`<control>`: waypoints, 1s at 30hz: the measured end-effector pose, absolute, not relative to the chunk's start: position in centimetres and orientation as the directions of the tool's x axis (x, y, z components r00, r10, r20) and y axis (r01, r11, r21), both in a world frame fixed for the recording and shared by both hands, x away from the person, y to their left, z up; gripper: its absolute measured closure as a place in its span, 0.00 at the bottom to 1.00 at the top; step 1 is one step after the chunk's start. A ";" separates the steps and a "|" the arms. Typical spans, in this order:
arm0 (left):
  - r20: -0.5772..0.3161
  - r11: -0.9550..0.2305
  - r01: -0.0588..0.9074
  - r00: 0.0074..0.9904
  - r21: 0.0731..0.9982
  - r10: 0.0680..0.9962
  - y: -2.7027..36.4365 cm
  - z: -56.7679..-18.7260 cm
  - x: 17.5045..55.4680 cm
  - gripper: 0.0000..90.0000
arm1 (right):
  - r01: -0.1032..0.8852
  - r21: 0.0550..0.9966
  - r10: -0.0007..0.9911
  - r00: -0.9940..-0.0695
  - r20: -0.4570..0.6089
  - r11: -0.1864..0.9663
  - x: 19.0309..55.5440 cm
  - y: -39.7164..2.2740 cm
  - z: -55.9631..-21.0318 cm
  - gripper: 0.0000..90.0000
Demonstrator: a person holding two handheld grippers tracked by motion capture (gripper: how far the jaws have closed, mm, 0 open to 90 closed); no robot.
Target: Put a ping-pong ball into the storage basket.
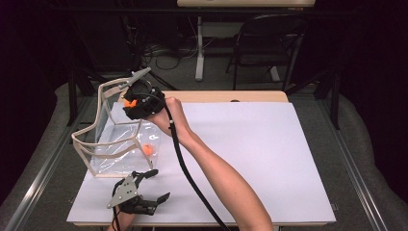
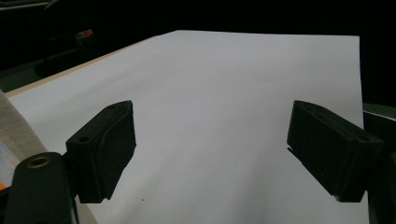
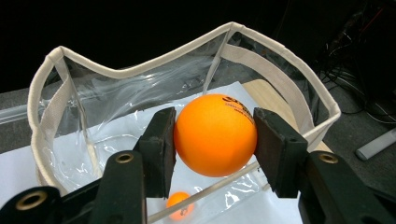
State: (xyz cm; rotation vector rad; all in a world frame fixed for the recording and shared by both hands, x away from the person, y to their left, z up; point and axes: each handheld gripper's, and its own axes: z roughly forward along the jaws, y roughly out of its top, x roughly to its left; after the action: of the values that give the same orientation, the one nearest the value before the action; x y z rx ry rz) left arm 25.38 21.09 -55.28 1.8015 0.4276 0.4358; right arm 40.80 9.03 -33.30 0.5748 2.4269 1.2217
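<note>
White paper (image 1: 269, 154) covers the table, and behind it the room is dark, with a chair (image 1: 269, 43) and cables on the floor. At the left part of the paper stands a clear bag (image 1: 103, 139) with a cream rim, open at the top. The right gripper (image 1: 137, 103) hangs at the far right corner of this bag, at the height of the rim, and its jaws are closed on an orange ball (image 3: 215, 135), one pad on each side, so the ball is held firmly. In the right gripper view the ball sits between the pads, with the mouth of the bag just behind and below it; a second ball (image 3: 180, 205) lies already on the bottom of the bag (it shows also in the high view, near the front wall). The relation that matters now is this one: the opening of the bag lies straight under and a little ahead of the held ball, so I judge that the next move is to bring it over the rim and let it fall inside. The left gripper (image 1: 149, 190) rests low near the front edge of the table, just in front of the bag, with the jaws wide apart and nothing between them. The right hand is clearly the nearer one to the opening.
</note>
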 end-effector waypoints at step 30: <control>0.075 -0.261 0.066 0.865 0.963 0.496 21.1 -55.3 25.4 0.17 | 0.210 0.796 0.489 -0.864 -0.121 0.568 40.9 10.4 -35.0 0.56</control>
State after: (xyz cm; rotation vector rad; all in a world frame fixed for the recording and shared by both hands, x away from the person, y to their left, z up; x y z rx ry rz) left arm 25.38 21.06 -55.29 1.8047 0.4248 0.4332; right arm 40.94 10.38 -35.02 0.5715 2.4760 1.1932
